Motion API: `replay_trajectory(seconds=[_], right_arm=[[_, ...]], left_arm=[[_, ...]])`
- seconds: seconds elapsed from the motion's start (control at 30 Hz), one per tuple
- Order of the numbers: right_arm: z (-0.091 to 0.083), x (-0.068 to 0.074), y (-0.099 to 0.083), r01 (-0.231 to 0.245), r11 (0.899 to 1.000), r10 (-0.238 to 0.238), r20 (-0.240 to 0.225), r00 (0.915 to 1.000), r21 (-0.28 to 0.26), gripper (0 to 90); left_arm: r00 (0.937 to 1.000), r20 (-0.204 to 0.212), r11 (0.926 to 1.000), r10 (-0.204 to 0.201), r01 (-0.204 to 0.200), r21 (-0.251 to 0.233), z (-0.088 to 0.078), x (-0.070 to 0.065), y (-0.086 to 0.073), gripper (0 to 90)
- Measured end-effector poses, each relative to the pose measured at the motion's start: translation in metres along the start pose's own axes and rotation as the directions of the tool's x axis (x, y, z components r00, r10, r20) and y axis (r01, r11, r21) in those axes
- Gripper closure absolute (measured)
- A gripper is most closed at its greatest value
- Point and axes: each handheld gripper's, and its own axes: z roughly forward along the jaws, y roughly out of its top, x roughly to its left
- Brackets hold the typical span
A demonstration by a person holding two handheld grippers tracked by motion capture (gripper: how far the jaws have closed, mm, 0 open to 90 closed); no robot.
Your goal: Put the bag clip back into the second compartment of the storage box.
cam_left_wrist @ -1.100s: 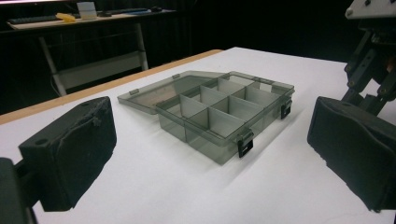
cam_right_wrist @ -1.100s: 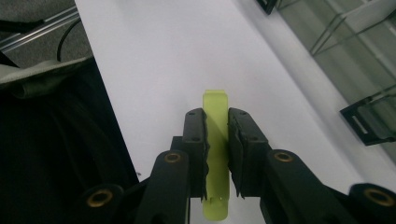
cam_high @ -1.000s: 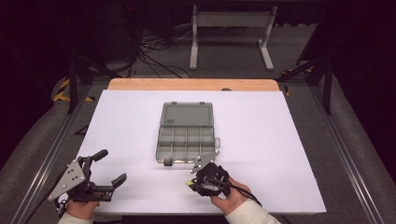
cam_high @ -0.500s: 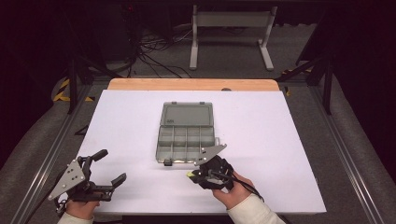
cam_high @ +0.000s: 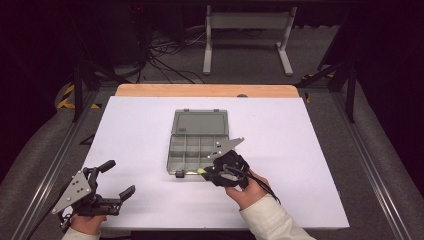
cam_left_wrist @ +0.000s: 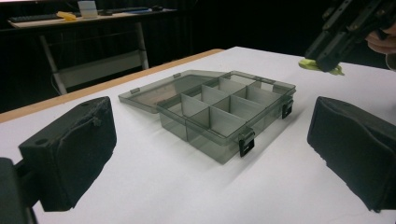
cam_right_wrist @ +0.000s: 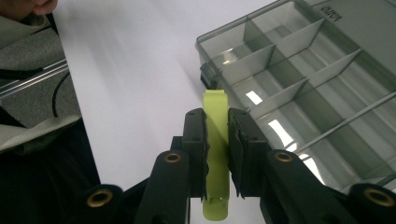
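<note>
At near left I see my left gripper (cam_high: pixel 116 178), jaws wide apart w/ nothing between, low over the white table (cam_high: pixel 140 130). In the middle lies the smoke-grey transparent plastic compartment box (cam_high: pixel 192 152), lid open and flat toward the far side. Just right of its near edge, my right gripper (cam_high: pixel 206 171) is clamped on a small yellow-green plastic clip (cam_right_wrist: pixel 215 140), held above the table approx. beside the box's near-right corner.

A white table (cam_high: pixel 300 150) with a wooden far edge (cam_high: pixel 205 90) stands on grey floor, with tangled black cables (cam_high: pixel 167 55) and a white metal stand (cam_high: pixel 247 25) beyond it.
</note>
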Motion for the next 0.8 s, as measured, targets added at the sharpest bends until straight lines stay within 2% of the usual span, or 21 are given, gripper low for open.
replay_trajectory(seconds=[0.5, 0.8], right_arm=[[0.006, -0.027, 0.032, -0.020, 1.000, 0.020, 0.022, 0.9995, -0.024, 77.7], [0.019, -0.040, 0.053, -0.030, 0.999, 0.031, 0.053, 0.9981, -0.031, 77.7]], left_arm=[[1.0000, 0.002, 1.0000, 0.002, -0.002, 0.002, 0.000, 0.000, 0.000, 1.9], [1.0000, 0.005, 1.0000, 0.002, -0.002, 0.004, 0.001, 0.000, -0.001, 2.0]])
